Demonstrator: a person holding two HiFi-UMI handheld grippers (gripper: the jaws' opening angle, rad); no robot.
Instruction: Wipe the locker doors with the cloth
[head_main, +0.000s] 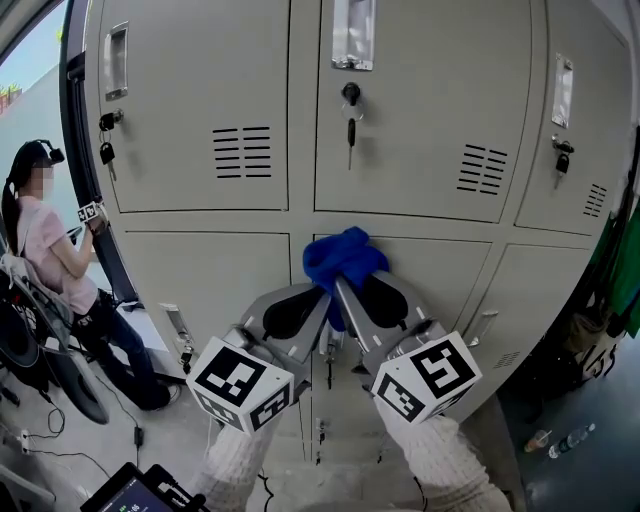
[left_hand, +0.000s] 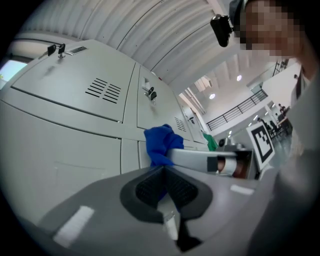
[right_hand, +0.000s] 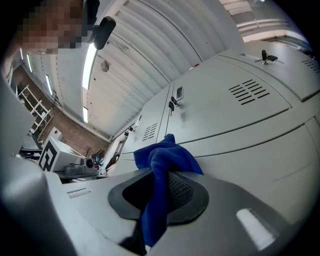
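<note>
R gripper (head_main: 342, 287) clamps blue cloth (head_main: 343, 258), bunched vs lower locker door (head_main: 450, 275), just below keyed upper door (head_main: 420, 110). L gripper (head_main: 318, 294) jaws closed, tips beside cloth. Wiping prob. early; other doors left.

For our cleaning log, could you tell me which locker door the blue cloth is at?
The lower middle door, directly below the upper middle door; the blue cloth covers its top-left corner.
</note>
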